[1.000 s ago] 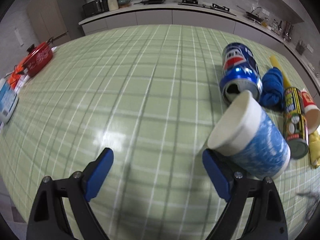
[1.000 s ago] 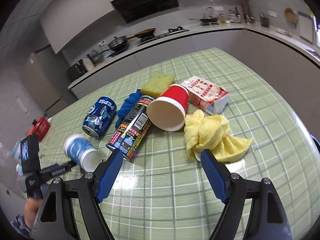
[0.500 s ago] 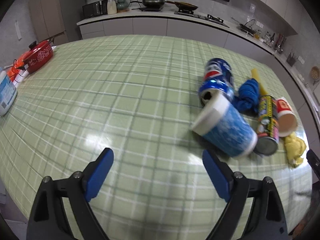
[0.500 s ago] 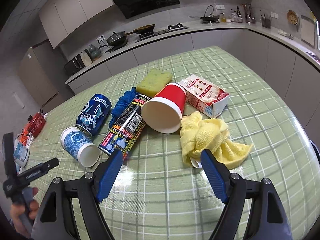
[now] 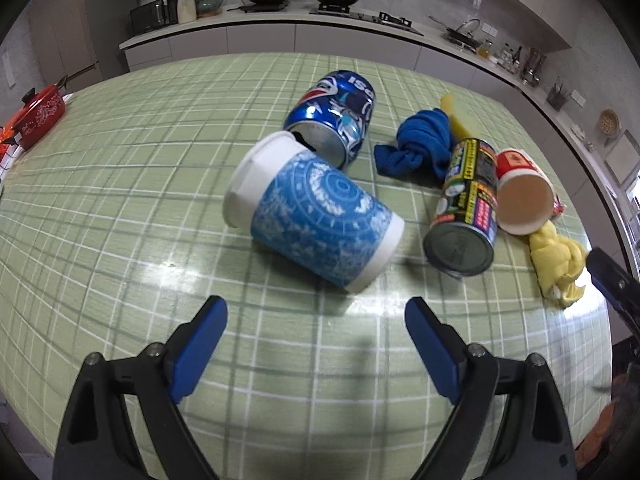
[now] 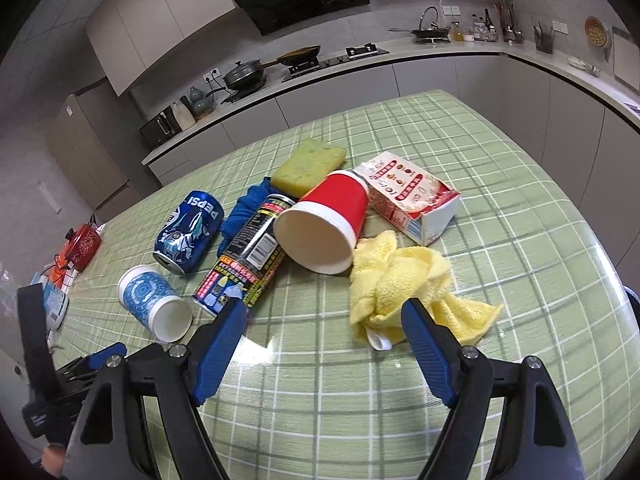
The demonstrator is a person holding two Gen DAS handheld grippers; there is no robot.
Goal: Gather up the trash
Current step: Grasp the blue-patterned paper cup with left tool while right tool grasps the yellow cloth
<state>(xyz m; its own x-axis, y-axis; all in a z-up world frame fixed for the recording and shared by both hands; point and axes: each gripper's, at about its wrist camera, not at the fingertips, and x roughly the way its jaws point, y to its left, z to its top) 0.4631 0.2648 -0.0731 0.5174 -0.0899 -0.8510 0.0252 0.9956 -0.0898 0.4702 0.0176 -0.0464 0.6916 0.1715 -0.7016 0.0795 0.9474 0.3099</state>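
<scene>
Green checked worktop [image 6: 520, 280] carrying a cluster of litter and cloths near its middle, far edge toward the kitchen counter. Carton [image 6: 412, 204] farthest right, then red paper cup [image 6: 324, 224] on its side, black printed can [image 5: 466, 204], Pepsi can [image 5: 334, 120], blue patterned paper cup [image 5: 316, 216] lying nearest the left claw [image 5: 316, 326]. Yellow towel [image 6: 404, 280], blue cloth [image 5: 420, 146] and sponge [image 6: 308, 160] among them.

Swung since a second ago: blue cup now centred ahead of the left claw instead of beside one pad. Jaws wide apart, empty. Right claw [image 6: 324, 320] apart too, empty. Nothing collected yet; likely first pick lined up.
</scene>
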